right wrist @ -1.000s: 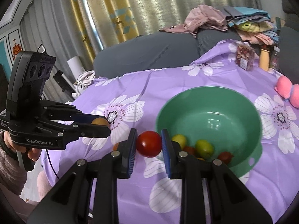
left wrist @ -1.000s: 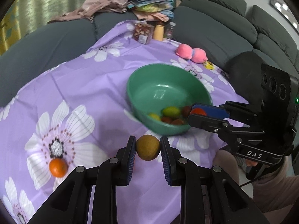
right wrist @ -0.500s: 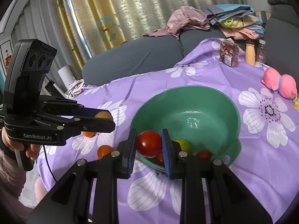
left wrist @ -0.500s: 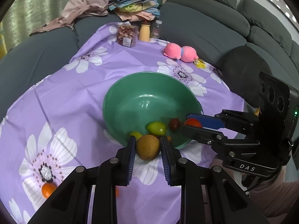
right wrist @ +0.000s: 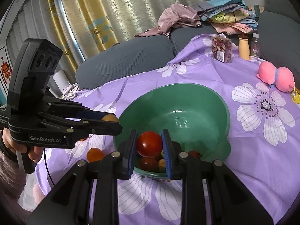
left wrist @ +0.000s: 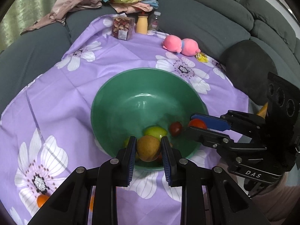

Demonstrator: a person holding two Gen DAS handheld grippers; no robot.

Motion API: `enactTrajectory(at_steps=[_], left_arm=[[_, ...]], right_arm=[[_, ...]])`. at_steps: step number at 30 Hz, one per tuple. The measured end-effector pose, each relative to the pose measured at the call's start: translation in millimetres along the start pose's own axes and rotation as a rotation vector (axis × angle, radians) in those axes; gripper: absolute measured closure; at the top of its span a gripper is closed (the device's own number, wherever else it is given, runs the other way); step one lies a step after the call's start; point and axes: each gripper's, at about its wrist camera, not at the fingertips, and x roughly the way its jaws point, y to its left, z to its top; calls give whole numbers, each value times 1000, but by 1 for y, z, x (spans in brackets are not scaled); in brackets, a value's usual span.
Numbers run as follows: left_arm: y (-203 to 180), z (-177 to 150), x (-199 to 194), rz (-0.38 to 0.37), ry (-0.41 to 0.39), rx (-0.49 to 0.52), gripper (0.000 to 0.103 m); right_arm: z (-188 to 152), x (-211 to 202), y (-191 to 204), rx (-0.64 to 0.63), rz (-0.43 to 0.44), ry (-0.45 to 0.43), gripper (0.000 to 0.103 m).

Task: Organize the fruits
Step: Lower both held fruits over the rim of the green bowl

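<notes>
Green plastic fills the middle of both views: the bowl (left wrist: 112,101) (right wrist: 223,112) sits on the purple cloth (left wrist: 61,86) (right wrist: 249,150), larger in frame than a second ago, because we have carried both tools forward from the near side until their tips hang over its near rim.

Our left gripper (left wrist: 148,148) is clamped on a brownish-yellow fruit (left wrist: 148,148), pads pressed against its two sides. A second ago that fruit hung over the cloth short of the bowl; now it is above the bowl's near wall, just over the fruits already inside. From the right wrist view we see only a sliver of it at the left gripper's tip (right wrist: 110,119), beside the bowl's left rim.

Our right gripper (right wrist: 149,144) grips a red tomato (right wrist: 149,144) the same way, held over the near rim. In the left view it shows between the blue pads (left wrist: 197,123), now inside the bowl's right edge rather than outside it.

Down in the bowl lie a green fruit (left wrist: 155,132) and a dark red one (left wrist: 175,128); others are hidden behind our fingers. Two oranges remain on the cloth, one (left wrist: 42,200) (right wrist: 95,154) near the left gripper, the second mostly hidden.
</notes>
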Motion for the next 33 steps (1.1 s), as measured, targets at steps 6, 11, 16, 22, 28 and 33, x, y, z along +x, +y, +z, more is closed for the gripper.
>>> enactTrajectory(at_steps=[6, 11, 16, 22, 28, 33], left_arm=[[0, 4, 9, -3, 14, -2, 76], [1, 6, 13, 0, 23, -4, 76], [1, 6, 17, -2, 27, -8, 76], [1, 6, 19, -3, 32, -6, 76], [0, 6, 25, -6, 41, -3, 76], [-1, 7, 28, -7, 47, -2, 76]], right_arm=[[1, 2, -7, 11, -2, 0, 77], [1, 3, -9, 14, -4, -1, 77], [2, 3, -11, 14, -6, 1, 76], [2, 5, -13, 15, -14, 5, 76], [1, 7, -14, 16, -16, 8, 76], [1, 7, -13, 17, -14, 8, 76]])
